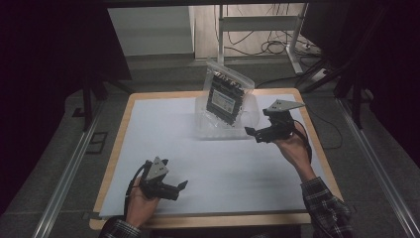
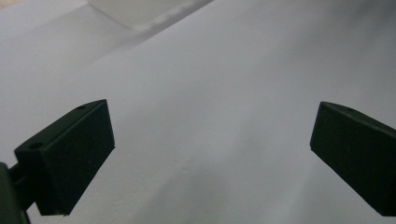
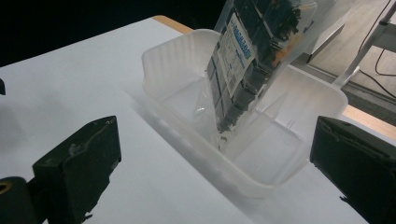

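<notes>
A clear plastic tub (image 1: 207,133) sits at the back middle of the white-covered table. A clear bag (image 1: 225,96) of dark parts with a white-and-blue label stands tilted inside it, its top leaning above the rim. My right gripper (image 1: 255,132) hovers just right of the tub, jaws open and pointing toward it, nothing between them. In the right gripper view the tub (image 3: 177,46) and bag (image 3: 252,60) lie straight ahead of the open gripper (image 3: 219,172). My left gripper (image 1: 174,174) rests at the front left, open and empty; its own view shows the gripper (image 2: 210,154) over bare white sheet.
A white sheet (image 1: 223,168) covers the wooden table, whose edge (image 1: 317,144) runs close by the right hand. Behind the table are a metal frame leg (image 1: 220,29) and floor cables (image 1: 277,47). Metal rails (image 1: 69,168) flank the table.
</notes>
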Action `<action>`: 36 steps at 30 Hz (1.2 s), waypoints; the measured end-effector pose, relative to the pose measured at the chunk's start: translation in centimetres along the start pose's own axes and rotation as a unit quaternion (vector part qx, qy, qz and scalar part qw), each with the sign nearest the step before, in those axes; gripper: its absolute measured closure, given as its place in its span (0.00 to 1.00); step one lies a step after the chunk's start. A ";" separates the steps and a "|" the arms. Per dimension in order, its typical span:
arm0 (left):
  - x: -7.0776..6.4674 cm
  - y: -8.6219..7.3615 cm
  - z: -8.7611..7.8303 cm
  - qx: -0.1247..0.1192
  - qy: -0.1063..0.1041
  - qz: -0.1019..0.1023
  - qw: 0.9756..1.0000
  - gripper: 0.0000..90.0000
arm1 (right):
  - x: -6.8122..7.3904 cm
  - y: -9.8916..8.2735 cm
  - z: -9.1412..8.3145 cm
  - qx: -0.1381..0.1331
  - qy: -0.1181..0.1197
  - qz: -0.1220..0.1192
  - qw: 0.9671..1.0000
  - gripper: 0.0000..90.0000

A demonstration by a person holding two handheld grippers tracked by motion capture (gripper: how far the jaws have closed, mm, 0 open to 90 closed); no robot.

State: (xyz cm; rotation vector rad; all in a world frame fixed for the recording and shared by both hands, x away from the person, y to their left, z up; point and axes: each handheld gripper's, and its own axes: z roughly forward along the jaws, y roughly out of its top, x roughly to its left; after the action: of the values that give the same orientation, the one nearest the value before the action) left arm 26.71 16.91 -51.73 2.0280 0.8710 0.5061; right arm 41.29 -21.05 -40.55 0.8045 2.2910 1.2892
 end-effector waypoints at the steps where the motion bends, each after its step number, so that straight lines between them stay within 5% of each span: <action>1: 0.0 0.0 0.0 -0.001 0.000 0.001 1.000 0.00 | 0.0 -0.1 -0.1 -0.001 -0.001 -0.001 1.000 0.02; 23: 0.0 0.0 -0.1 -0.003 -0.004 0.001 1.000 0.00 | 2.3 -3.9 -2.7 -0.005 0.010 0.005 1.000 0.02; 36: 0.0 0.0 0.0 -0.002 -0.001 0.000 1.000 0.00 | 4.1 -9.0 -3.1 0.025 0.038 0.000 0.999 0.01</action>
State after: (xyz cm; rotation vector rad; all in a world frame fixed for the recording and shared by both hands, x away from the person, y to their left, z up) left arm 26.71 16.96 -51.74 2.0255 0.8671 0.5051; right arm 33.74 -24.09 -47.03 0.7859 2.3917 1.2867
